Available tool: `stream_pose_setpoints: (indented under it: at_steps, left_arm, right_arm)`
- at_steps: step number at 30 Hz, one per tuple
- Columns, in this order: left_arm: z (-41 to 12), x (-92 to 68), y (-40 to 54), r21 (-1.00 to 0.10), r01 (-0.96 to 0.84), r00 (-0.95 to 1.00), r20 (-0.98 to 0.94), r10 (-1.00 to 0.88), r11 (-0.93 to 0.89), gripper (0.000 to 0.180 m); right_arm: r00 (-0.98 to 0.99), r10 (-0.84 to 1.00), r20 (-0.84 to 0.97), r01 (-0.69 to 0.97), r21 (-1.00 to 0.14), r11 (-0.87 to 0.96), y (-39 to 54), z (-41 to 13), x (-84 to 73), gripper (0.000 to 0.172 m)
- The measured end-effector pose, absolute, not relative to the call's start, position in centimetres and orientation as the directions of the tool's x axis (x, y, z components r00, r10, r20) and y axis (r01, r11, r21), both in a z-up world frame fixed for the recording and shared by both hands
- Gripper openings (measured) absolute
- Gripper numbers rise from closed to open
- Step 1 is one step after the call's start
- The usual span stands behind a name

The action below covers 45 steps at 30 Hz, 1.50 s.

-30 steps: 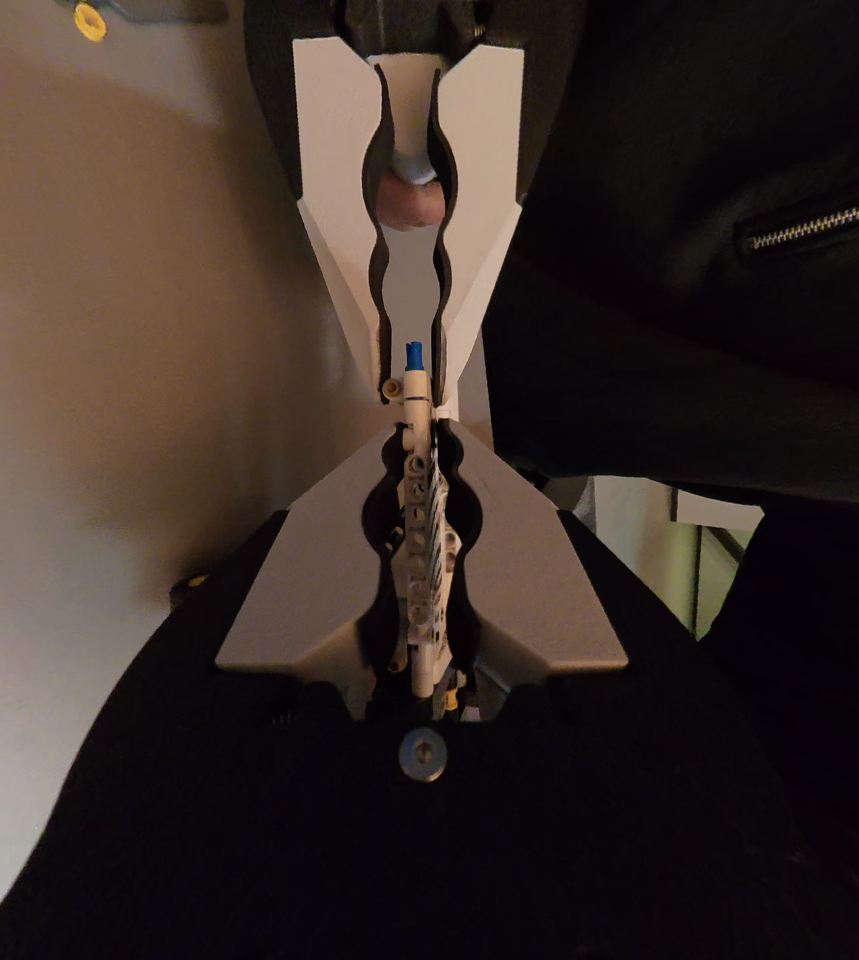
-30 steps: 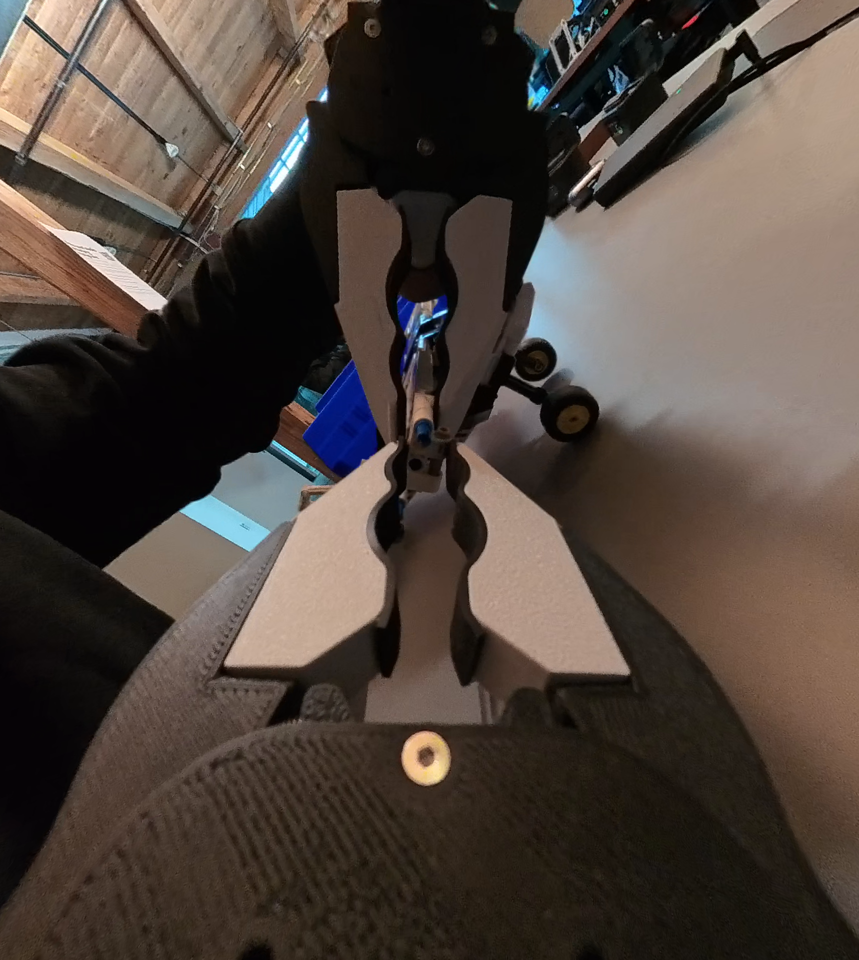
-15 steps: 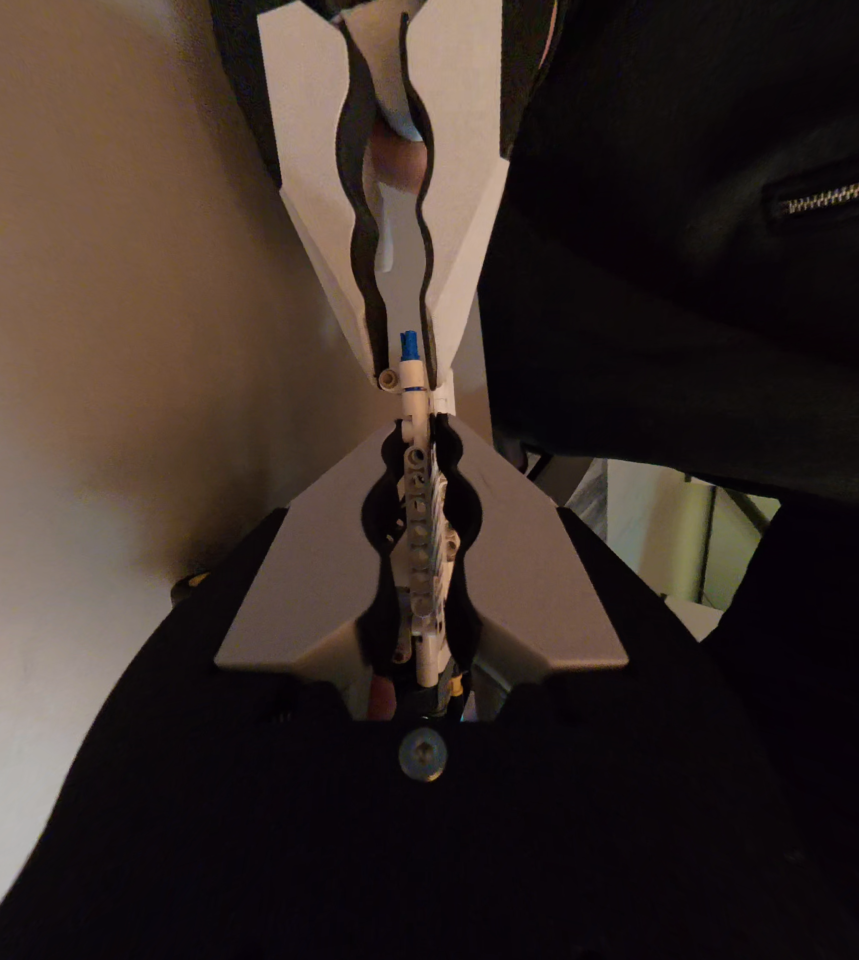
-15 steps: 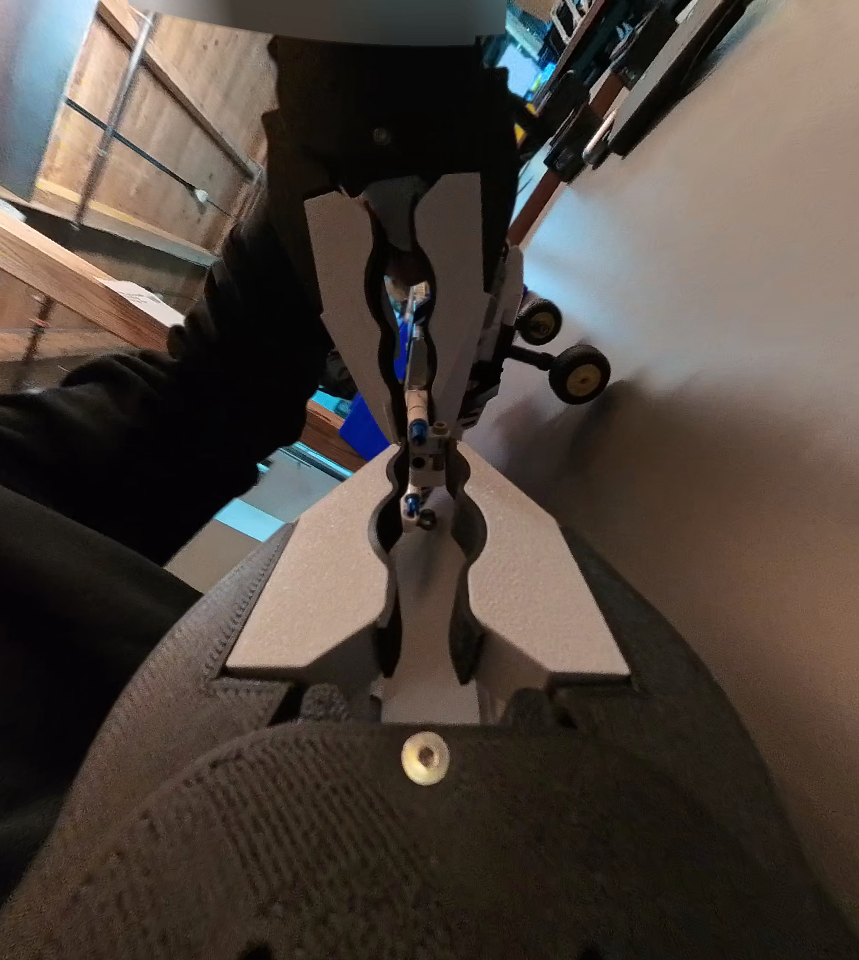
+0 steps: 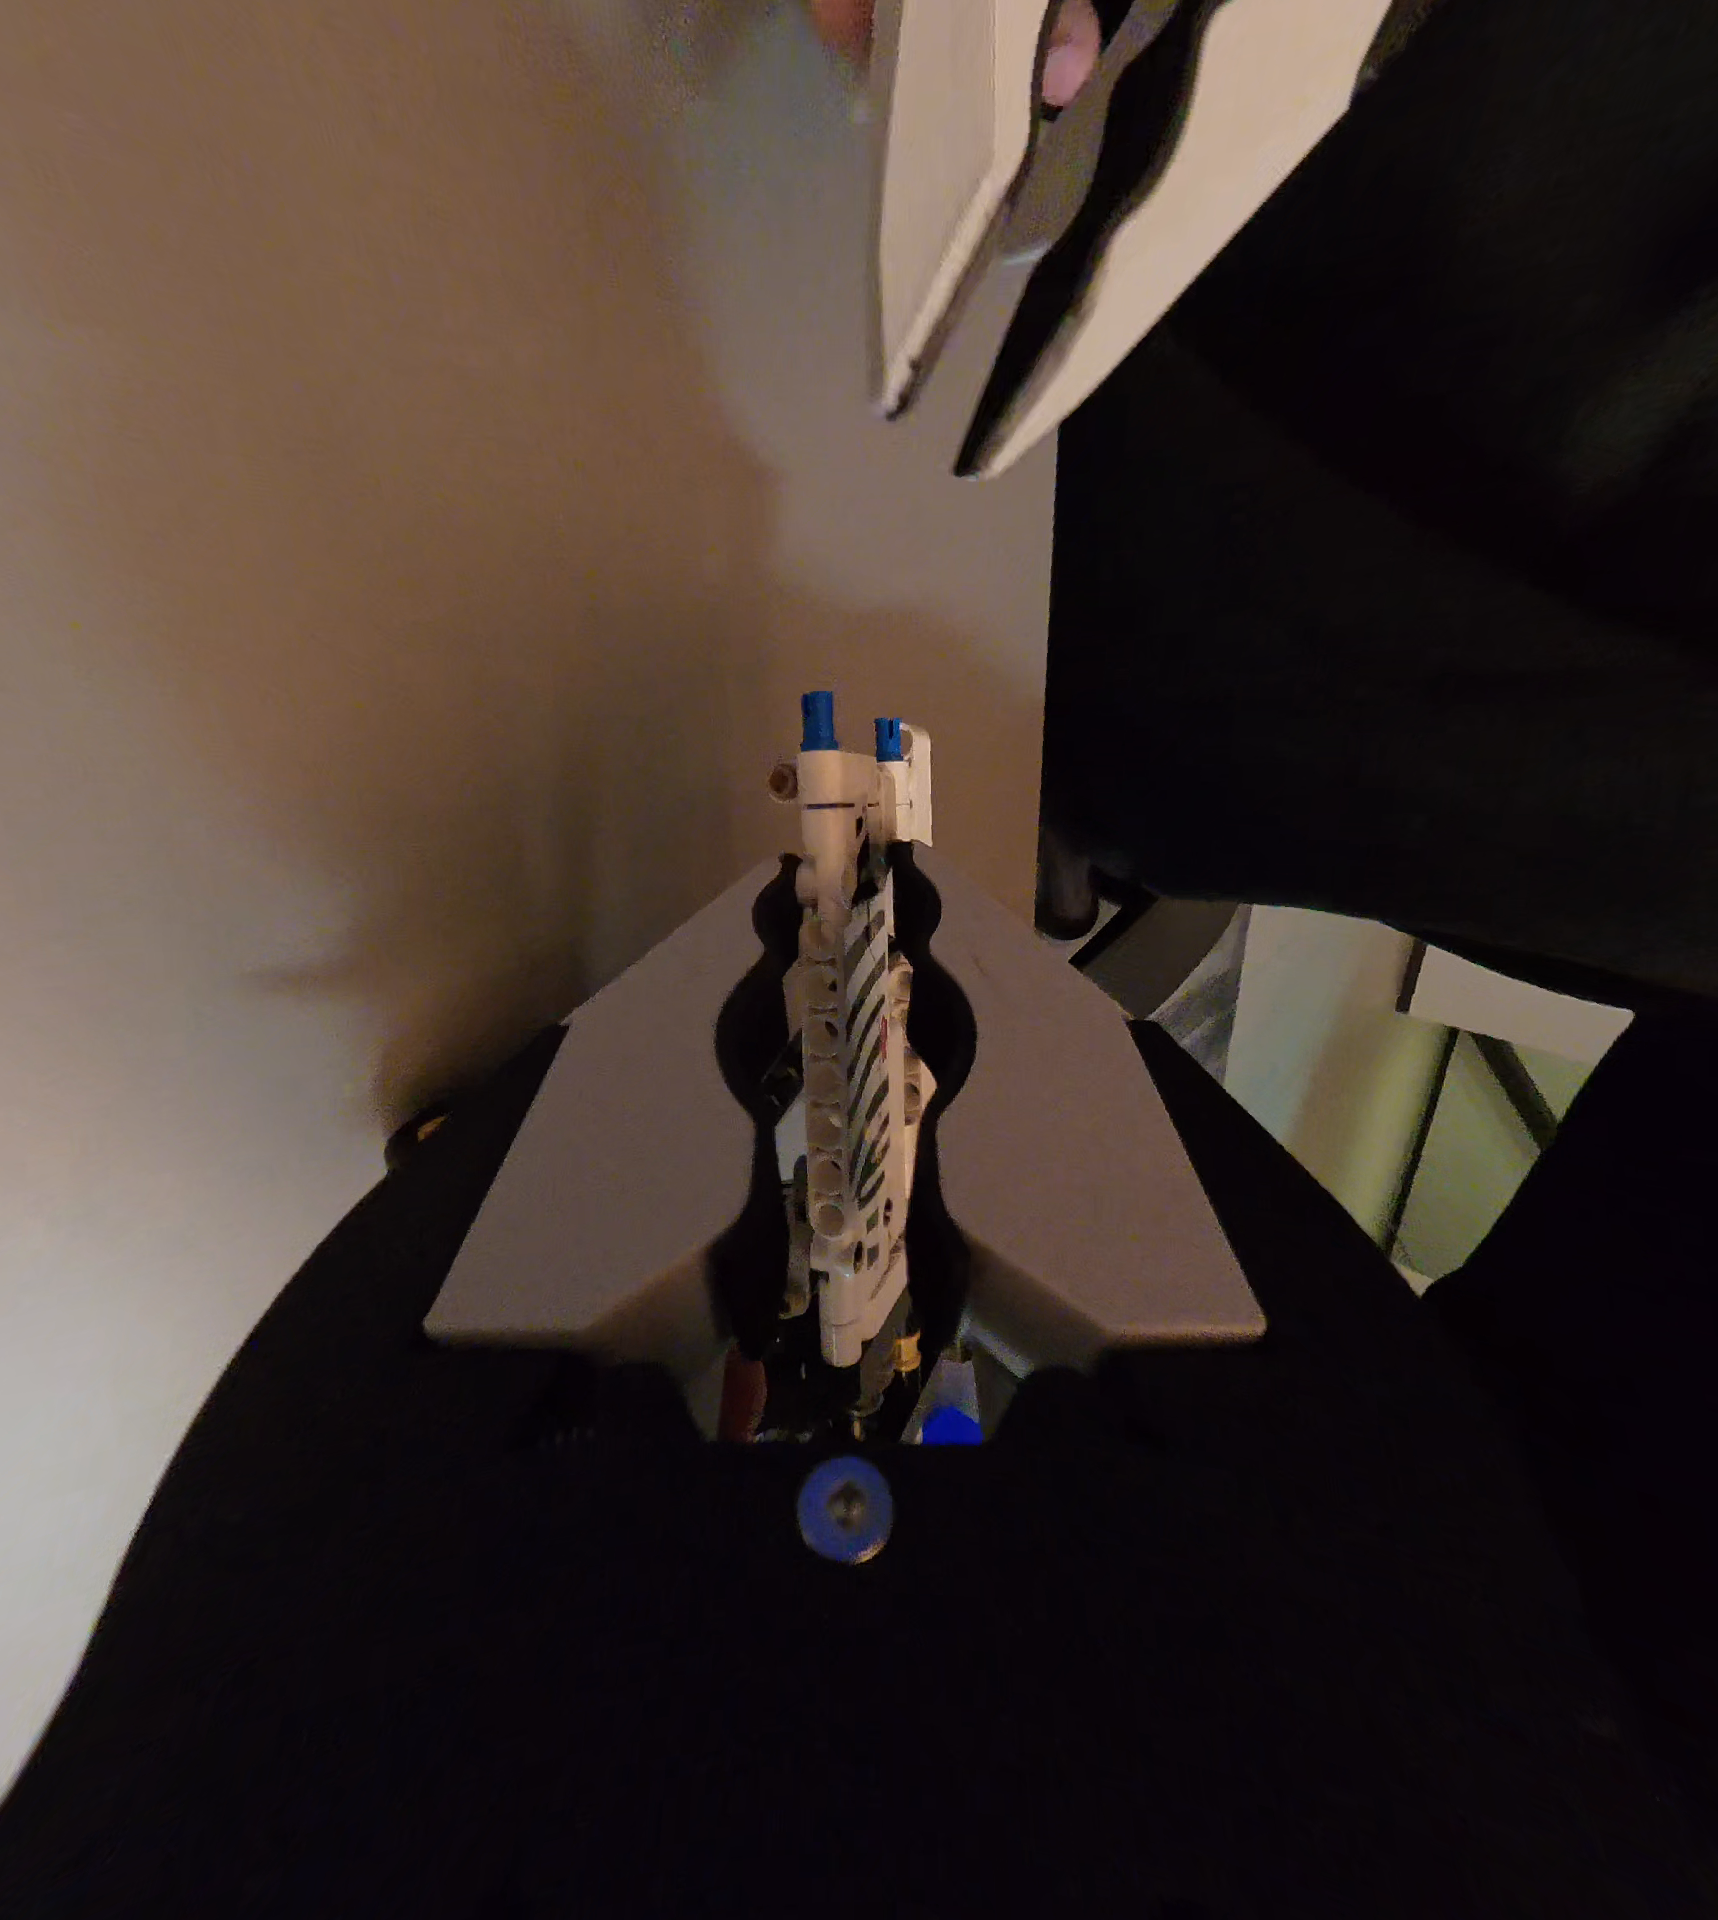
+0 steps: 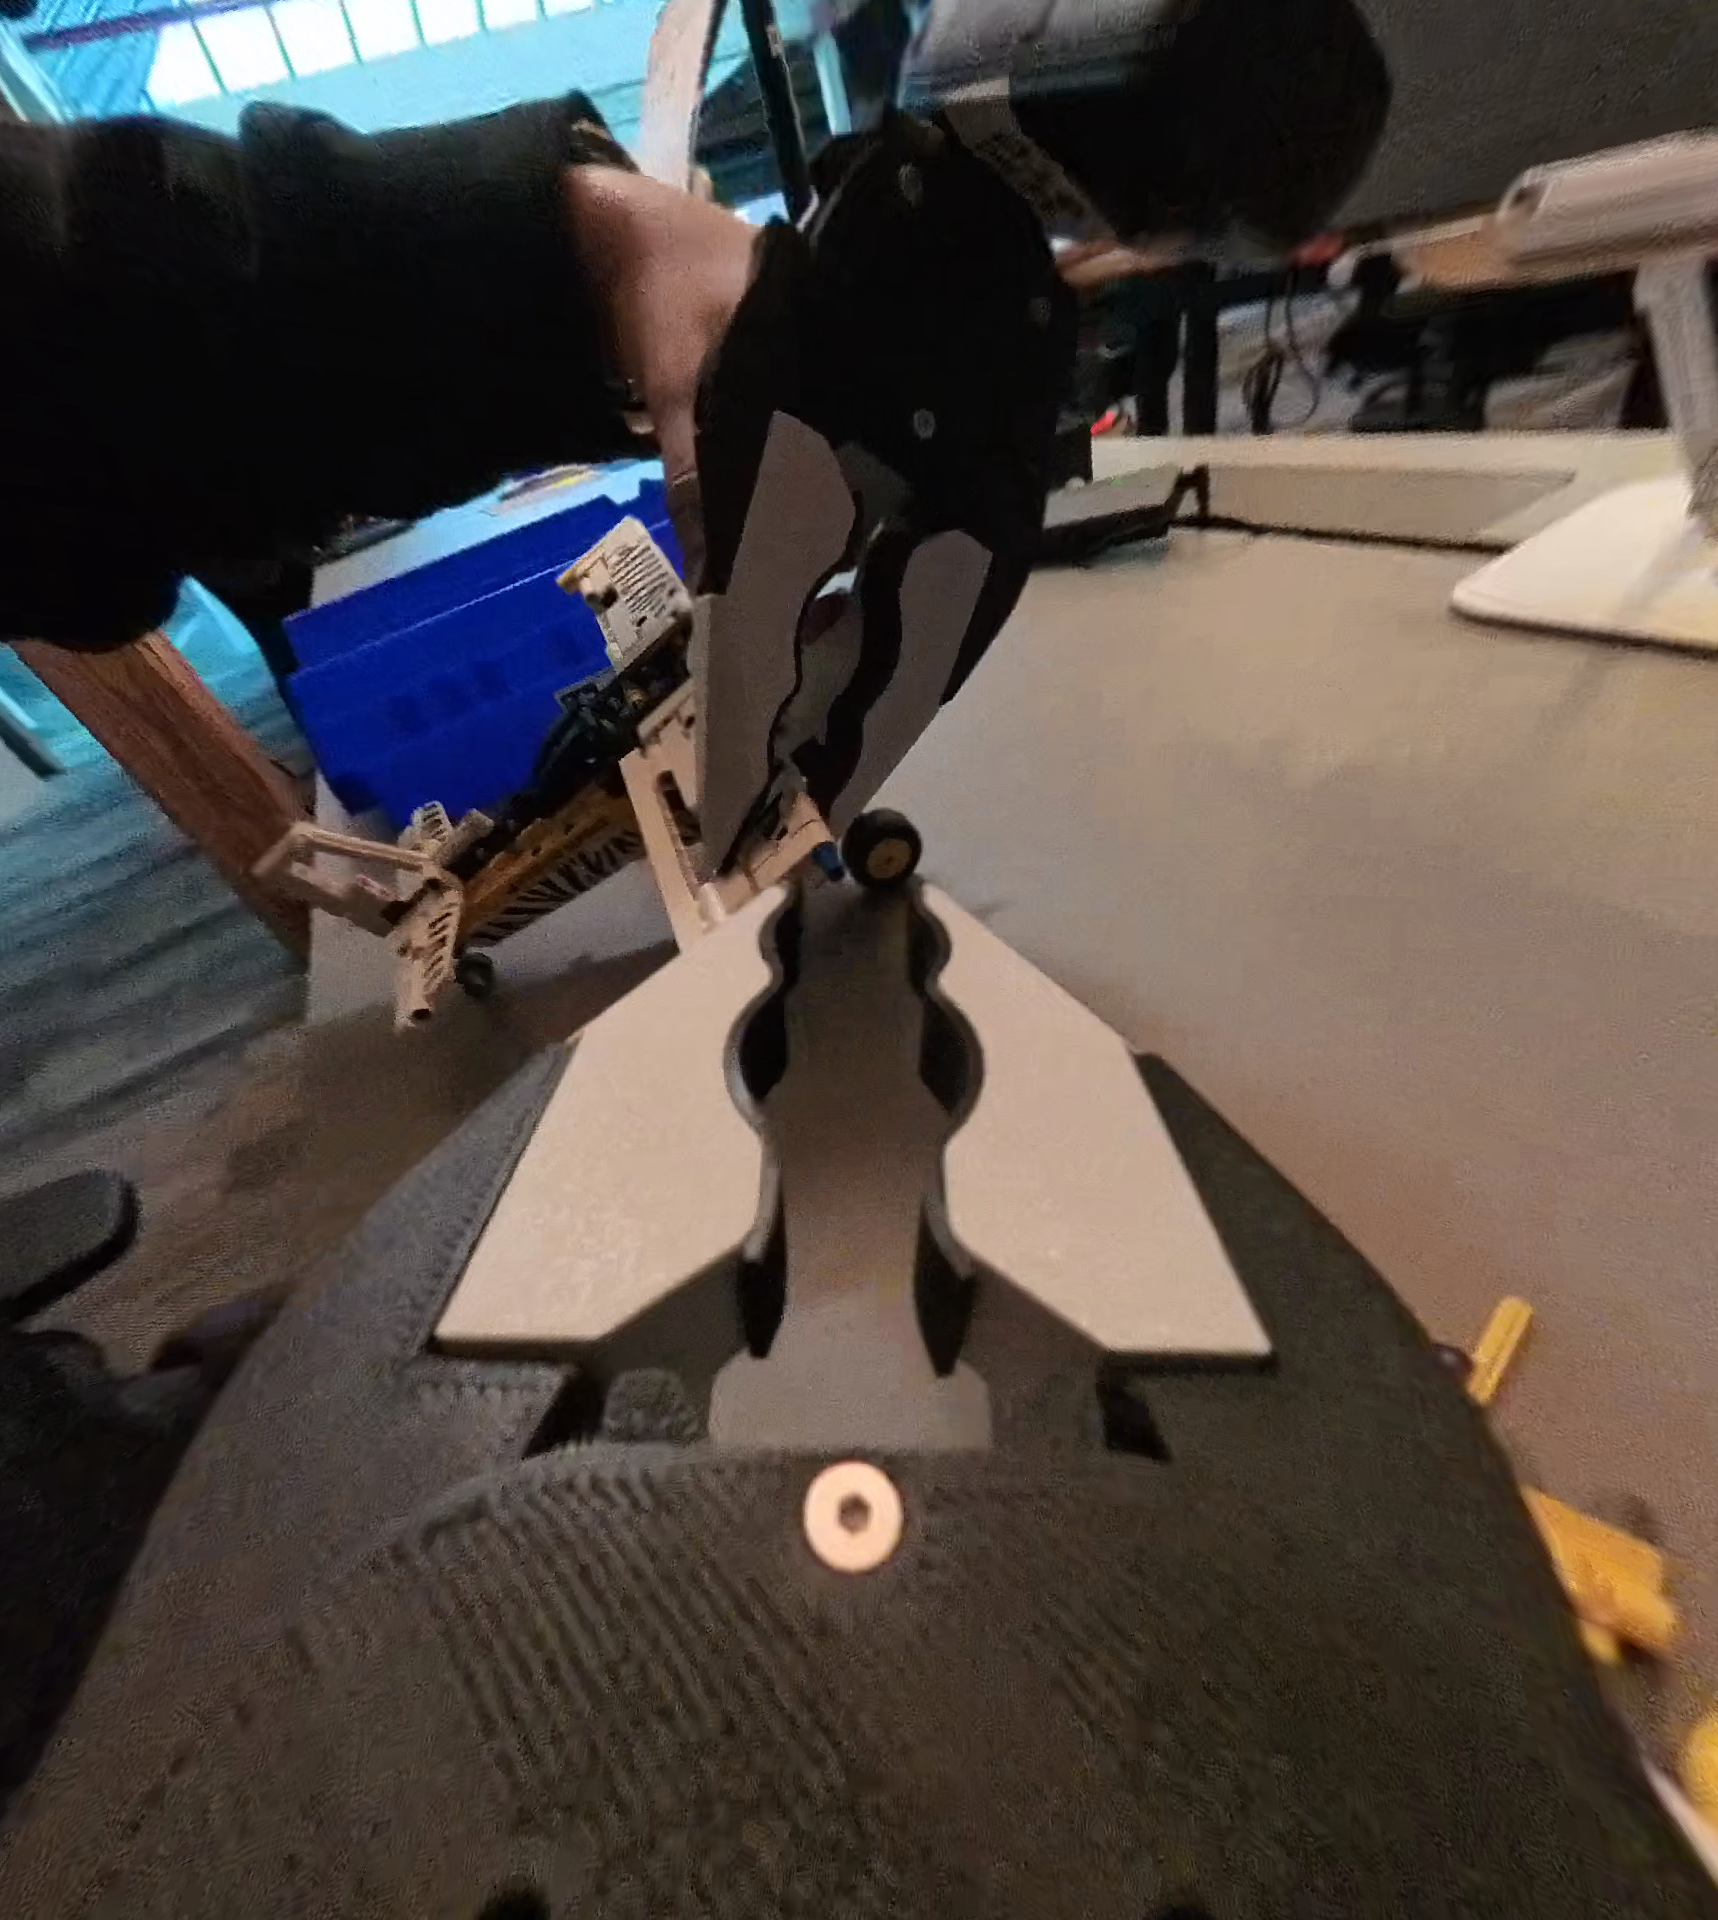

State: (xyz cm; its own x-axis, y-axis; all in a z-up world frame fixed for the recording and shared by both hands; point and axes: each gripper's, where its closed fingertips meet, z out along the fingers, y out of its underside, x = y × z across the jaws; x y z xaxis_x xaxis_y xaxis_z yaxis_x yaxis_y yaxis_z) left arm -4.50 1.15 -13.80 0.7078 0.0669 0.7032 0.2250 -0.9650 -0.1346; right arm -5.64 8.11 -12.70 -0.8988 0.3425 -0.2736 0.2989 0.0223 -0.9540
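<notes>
My left gripper [image 5: 850, 883] is shut on a white brick-built toy model [image 5: 850, 1091] with a striped panel. The model runs lengthwise between the fingers, and two blue pins [image 5: 819, 722] stick out past the tips. In the right wrist view the left gripper [image 6: 772, 842] holds the model [image 6: 543, 842] tilted, low over the grey table [image 6: 1354, 935], with a small black and yellow wheel [image 6: 881, 847] by its tips. My right gripper [image 6: 850, 904] is open and empty just short of the model's end. It also shows in the left wrist view [image 5: 938, 436], apart from the model.
Loose yellow brick parts [image 6: 1603, 1579] lie on the table at the right. A white stand [image 6: 1644, 582] is at the far right. A blue bin [image 6: 460, 665] and a wooden leg [image 6: 180, 769] are behind the model. A person's black sleeve [image 6: 263, 343] reaches in from the left.
My right gripper, which was shut at the pinned end of the model, has opened and drawn back from it. The left gripper still holds the model, which has tipped.
</notes>
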Motion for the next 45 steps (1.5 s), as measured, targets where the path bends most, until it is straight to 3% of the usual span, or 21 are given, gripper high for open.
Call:
stream_pose_setpoints:
  at_steps: [2,4,10,11,15,19,21,22,24,26,27,28,29,31,32,33,34,36,40,43,45]
  left_arm:
    - [-14.0,-4.1,1.5,-0.129,0.222,0.713,0.698,0.070,-0.967,0.018]
    - [-14.2,-3.5,1.9,-0.137,0.208,0.726,0.685,0.059,-0.969,0.019]
    - [-13.1,-3.8,1.9,-0.207,0.235,0.827,0.556,0.083,-0.950,0.040]
    - [-12.5,-4.3,2.0,-0.250,0.261,0.852,0.514,0.100,-0.932,0.051]
    - [-6.9,-5.4,3.7,-0.560,0.321,0.924,0.360,0.125,-0.763,0.061]
    - [0.6,-4.3,4.1,-0.826,0.334,0.937,0.242,0.250,-0.454,0.066]
    - [2.7,-2.4,3.6,-0.900,0.305,0.920,0.195,0.340,-0.311,0.082]
    - [2.8,-1.5,3.2,-0.927,0.264,0.902,0.140,0.409,-0.265,0.096]
    - [1.7,-0.7,1.2,-0.952,0.098,0.771,-0.111,0.627,-0.289,0.096]
    - [0.5,0.7,-1.2,-0.896,-0.104,0.470,-0.428,0.772,-0.432,0.098]
    - [0.7,2.0,-1.9,-0.864,-0.208,0.280,-0.503,0.818,-0.459,0.094]
    - [-0.2,3.7,-0.8,-0.848,-0.251,0.256,-0.523,0.813,-0.467,0.070]
    - [-2.1,4.8,1.2,-0.902,-0.186,0.362,-0.433,0.826,-0.391,0.065]
    - [-4.1,6.3,4.4,-0.997,-0.006,0.504,-0.066,0.861,-0.073,0.087]
    - [-4.2,7.0,5.8,-0.995,0.045,0.553,0.095,0.828,0.084,0.076]
    - [-4.4,7.6,6.9,-0.979,0.071,0.592,0.195,0.782,0.191,0.029]
    - [-4.5,7.9,7.8,-0.967,0.064,0.616,0.231,0.753,0.245,0.000]
    - [-5.2,6.3,6.8,-0.951,0.032,0.459,0.286,0.841,0.306,0.000]
    - [-5.5,5.5,8.6,-0.921,0.043,0.448,0.365,0.816,0.388,0.000]
    - [-4.9,5.6,8.5,-0.920,-0.028,0.427,0.343,0.837,0.391,0.000]
    - [-3.7,6.0,8.7,-0.914,-0.083,0.462,0.317,0.828,0.396,0.014]
  right_arm:
    - [-0.924,0.358,-0.135,0.155,-0.988,0.027,8.1,-12.4,-5.6,0.035]
    - [-0.939,0.341,-0.038,0.047,-0.999,0.016,8.0,-11.7,-4.8,0.040]
    - [-0.939,0.342,0.017,-0.033,-0.999,-0.039,8.0,-10.7,-3.4,0.051]
    - [-0.932,0.361,0.041,-0.055,-0.998,-0.029,8.1,-10.7,-3.4,0.053]
    - [-0.882,0.440,0.172,-0.174,-0.984,0.036,8.2,-10.8,-3.9,0.055]
    - [-0.805,0.524,0.279,-0.285,-0.956,0.071,8.5,-10.2,-4.1,0.060]
    - [-0.758,0.569,0.319,-0.334,-0.939,0.083,8.9,-9.7,-4.5,0.063]
    - [-0.735,0.589,0.335,-0.351,-0.932,0.092,9.0,-9.5,-4.6,0.063]
    - [-0.705,0.617,0.348,-0.365,-0.925,0.104,9.2,-9.1,-4.8,0.062]
    - [-0.701,0.626,0.340,-0.361,-0.927,0.100,9.2,-8.9,-4.9,0.062]
    - [-0.702,0.631,0.331,-0.354,-0.931,0.095,9.2,-8.8,-5.0,0.062]
    - [-0.701,0.634,0.327,-0.354,-0.931,0.089,9.1,-8.6,-5.3,0.062]
    - [-0.699,0.640,0.320,-0.350,-0.933,0.084,9.1,-8.4,-5.5,0.062]
    - [-0.690,0.658,0.301,-0.331,-0.940,0.083,9.3,-8.4,-5.9,0.061]
    - [-0.676,0.672,0.302,-0.321,-0.942,0.099,9.5,-8.5,-6.3,0.058]
    - [-0.659,0.685,0.311,-0.317,-0.941,0.123,9.8,-8.6,-6.6,0.054]
    - [-0.645,0.695,0.318,-0.320,-0.938,0.133,10.1,-8.5,-6.7,0.053]
    - [-0.638,0.705,0.309,-0.324,-0.939,0.119,10.4,-8.2,-6.6,0.053]
    - [-0.654,0.707,0.269,-0.322,-0.945,0.061,10.3,-7.6,-6.4,0.046]
    - [-0.681,0.696,0.227,-0.325,-0.946,-0.010,10.2,-6.8,-5.8,0.021]
    - [-0.708,0.675,0.206,-0.306,-0.951,-0.031,9.9,-6.7,-5.4,0.002]
